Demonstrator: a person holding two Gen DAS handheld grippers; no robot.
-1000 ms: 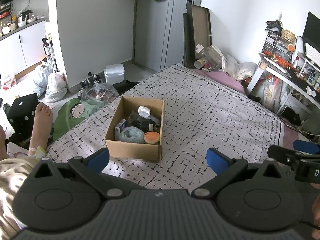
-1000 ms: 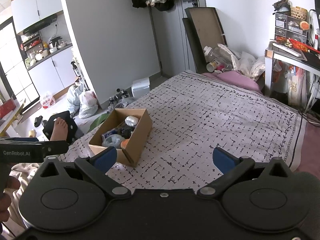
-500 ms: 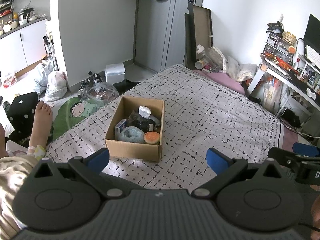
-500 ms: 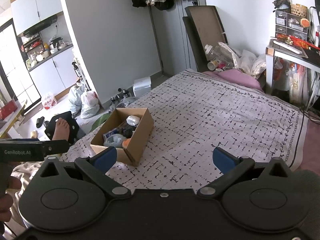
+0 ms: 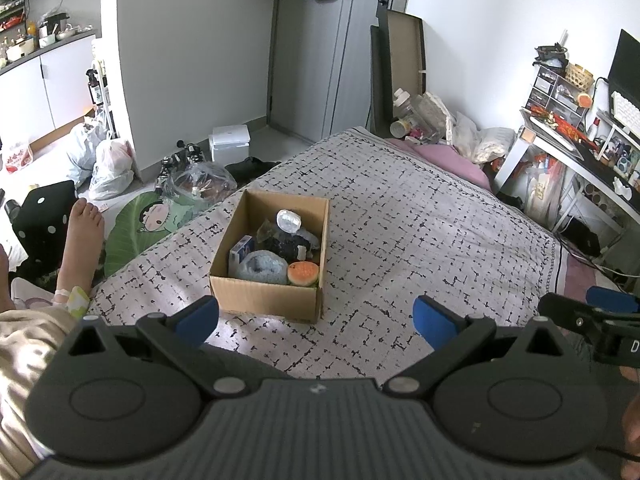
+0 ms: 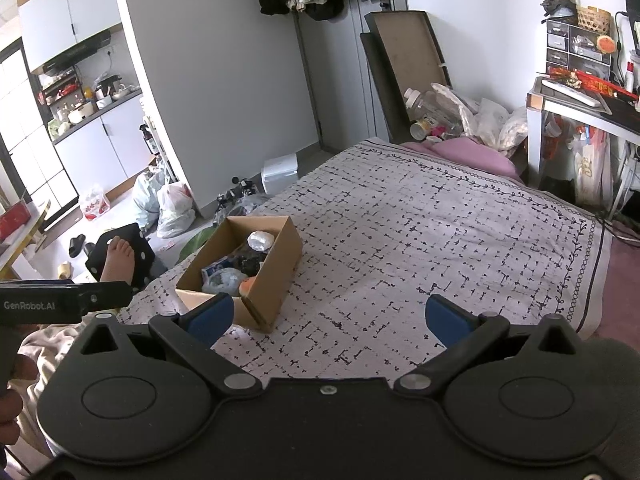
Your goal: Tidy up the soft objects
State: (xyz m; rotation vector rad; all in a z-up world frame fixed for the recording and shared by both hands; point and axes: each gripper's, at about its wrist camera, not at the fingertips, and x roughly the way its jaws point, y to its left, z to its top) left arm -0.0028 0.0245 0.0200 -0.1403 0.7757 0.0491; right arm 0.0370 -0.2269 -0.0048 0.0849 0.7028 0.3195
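An open cardboard box (image 5: 266, 300) stands on the patterned bed cover (image 5: 420, 232), also in the right wrist view (image 6: 276, 276). Inside lie a pale blue ring-shaped soft item (image 5: 262, 266), an orange round soft toy (image 5: 303, 273), a black bundle (image 5: 286, 246), a white crumpled item (image 5: 289, 220) and a small blue-white carton (image 5: 242, 248). My left gripper (image 5: 316, 318) is open and empty, just in front of the box. My right gripper (image 6: 328, 316) is open and empty, to the right of the box and nearer than it.
A bare foot (image 5: 82, 240) rests off the bed's left edge. Bags (image 5: 110, 164) and a white bin (image 5: 231, 142) stand on the floor. A pink pillow (image 5: 440, 156) lies at the bed's far end. A cluttered desk (image 5: 580, 148) stands right.
Both views have shifted very slightly; the box and its contents have not moved. Both grippers stay open.
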